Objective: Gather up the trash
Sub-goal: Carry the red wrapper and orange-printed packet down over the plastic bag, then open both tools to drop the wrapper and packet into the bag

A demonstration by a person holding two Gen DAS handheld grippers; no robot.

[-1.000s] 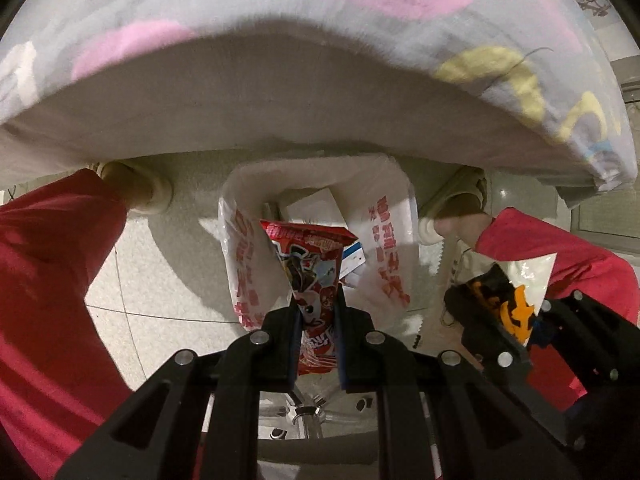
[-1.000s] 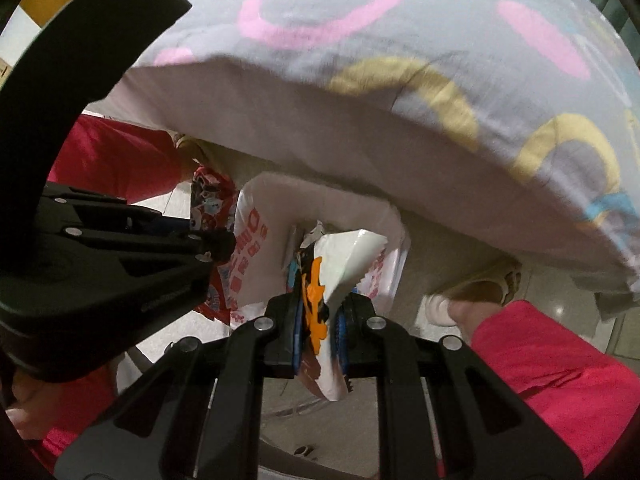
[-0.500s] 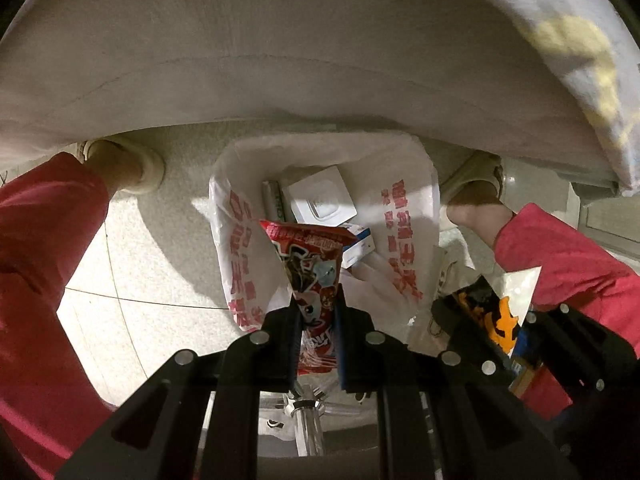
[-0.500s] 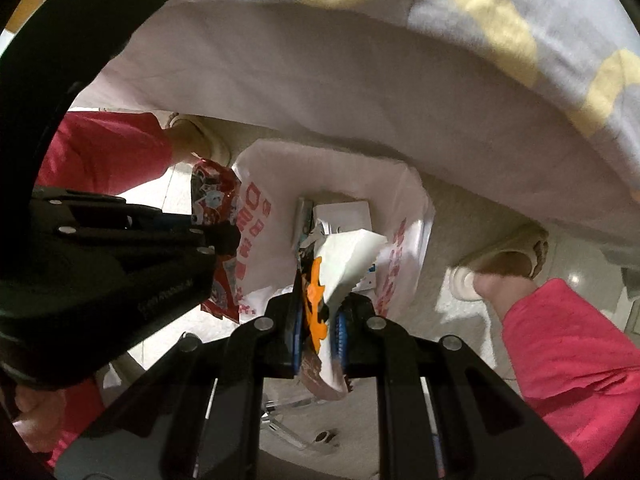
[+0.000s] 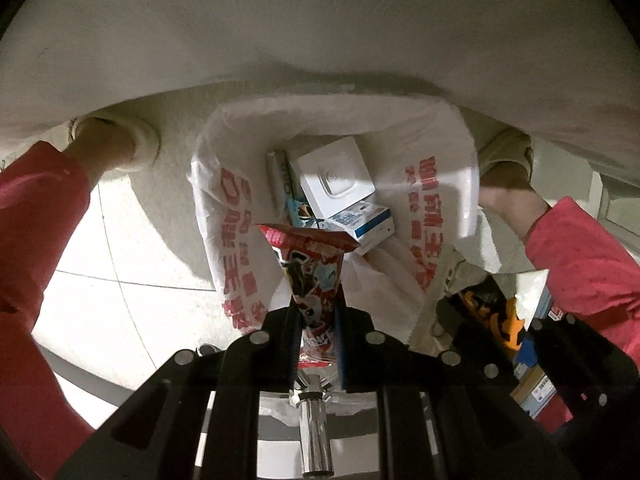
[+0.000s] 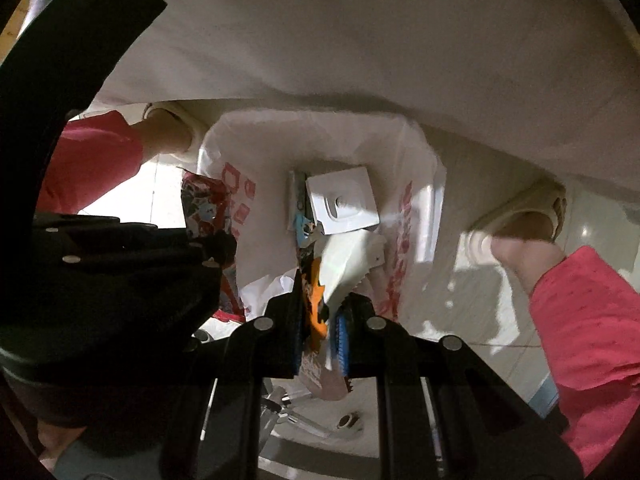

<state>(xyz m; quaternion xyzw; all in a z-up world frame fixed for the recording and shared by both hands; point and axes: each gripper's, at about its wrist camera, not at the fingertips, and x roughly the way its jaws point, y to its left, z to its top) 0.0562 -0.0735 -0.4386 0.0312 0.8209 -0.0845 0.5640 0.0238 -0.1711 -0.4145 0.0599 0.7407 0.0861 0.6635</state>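
Observation:
A white plastic bag (image 5: 436,184) with red print stands open on the floor between the person's feet, holding a white box (image 5: 334,174) and other packaging. My left gripper (image 5: 316,312) is shut on a red snack wrapper (image 5: 310,264) held just above the bag's mouth. In the right wrist view the same bag (image 6: 416,168) lies below my right gripper (image 6: 322,304), which is shut on an orange and white wrapper (image 6: 344,264) over the opening. The left gripper's body (image 6: 120,264) with the red wrapper (image 6: 204,200) shows at the left there.
A hanging cloth (image 5: 320,32) drapes low over the bag's far side. Feet in pale slippers (image 5: 116,140) (image 6: 532,208) and red trouser legs (image 5: 584,256) flank the bag. A chrome chair base (image 5: 316,420) lies beneath the grippers. Pale floor tiles (image 5: 120,264) spread to the left.
Both grippers have sunk toward the bag, which now looks larger and shows its contents. The patterned top of the cloth has left the view. Each wrapper stays pinched.

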